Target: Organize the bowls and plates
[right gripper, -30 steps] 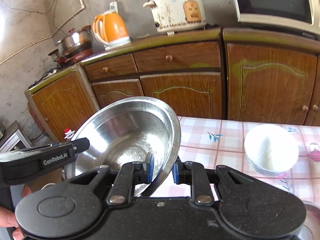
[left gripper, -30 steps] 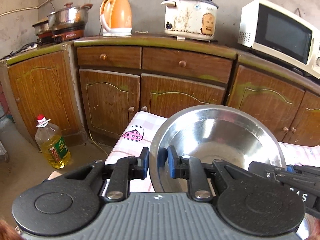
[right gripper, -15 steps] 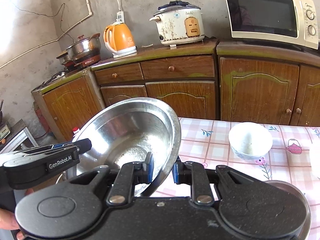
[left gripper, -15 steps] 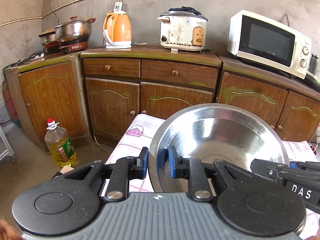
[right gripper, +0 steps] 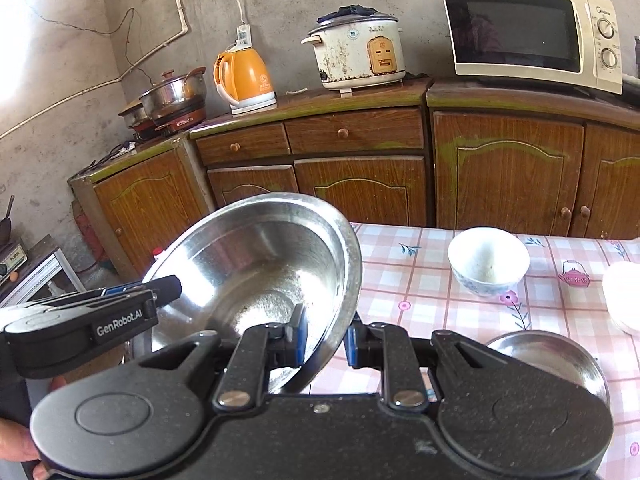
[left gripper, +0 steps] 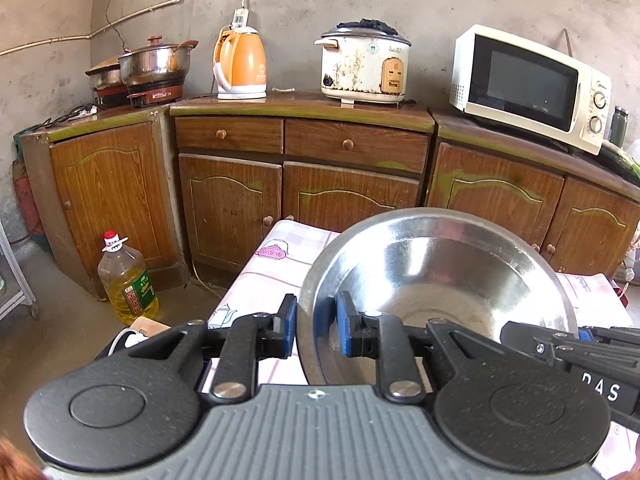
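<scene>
A large steel bowl (left gripper: 436, 268) hangs in the air above the checked tablecloth, held by both grippers. My left gripper (left gripper: 316, 328) is shut on its left rim. My right gripper (right gripper: 326, 334) is shut on the right rim of the steel bowl (right gripper: 256, 264), which tilts toward the left there. The right gripper (left gripper: 576, 348) shows at the bowl's far side in the left wrist view, and the left gripper (right gripper: 136, 294) shows at the left in the right wrist view. On the table stand a white ceramic bowl (right gripper: 488, 260) and a small steel bowl (right gripper: 556, 360).
The table (right gripper: 420, 280) has a pink checked cloth. A white object (right gripper: 624, 296) sits at its right edge. Wooden cabinets (left gripper: 348, 192) behind carry a kettle, rice cooker, microwave and pots. An oil bottle (left gripper: 128, 280) stands on the floor at the left.
Both grippers have pulled back from the cabinets and risen a little with the steel bowl between them. More of the table and its bowls has come into view.
</scene>
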A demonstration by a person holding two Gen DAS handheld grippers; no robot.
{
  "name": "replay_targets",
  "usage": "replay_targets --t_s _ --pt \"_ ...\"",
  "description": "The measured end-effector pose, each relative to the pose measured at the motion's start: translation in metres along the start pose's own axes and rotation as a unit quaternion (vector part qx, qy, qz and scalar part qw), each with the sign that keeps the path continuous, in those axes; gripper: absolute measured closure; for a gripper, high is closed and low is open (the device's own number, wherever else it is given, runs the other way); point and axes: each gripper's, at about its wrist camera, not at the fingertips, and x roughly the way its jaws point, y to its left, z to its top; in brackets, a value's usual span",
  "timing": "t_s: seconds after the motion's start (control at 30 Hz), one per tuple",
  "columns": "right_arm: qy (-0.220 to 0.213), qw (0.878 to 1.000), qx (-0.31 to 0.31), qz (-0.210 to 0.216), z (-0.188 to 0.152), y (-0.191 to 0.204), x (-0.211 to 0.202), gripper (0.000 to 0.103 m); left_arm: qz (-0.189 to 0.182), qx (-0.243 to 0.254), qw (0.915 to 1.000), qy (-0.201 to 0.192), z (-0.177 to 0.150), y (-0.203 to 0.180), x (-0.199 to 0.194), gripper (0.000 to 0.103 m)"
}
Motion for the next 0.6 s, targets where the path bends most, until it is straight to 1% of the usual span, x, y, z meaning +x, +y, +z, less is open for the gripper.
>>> replay_targets --t_s 0.6 --pt "0.005 1.000 0.017 -0.017 -0.034 -0.016 -0.027 0.079 -0.008 0.012 0.9999 0.001 -0.023 -0.016 -0.020 0.082"
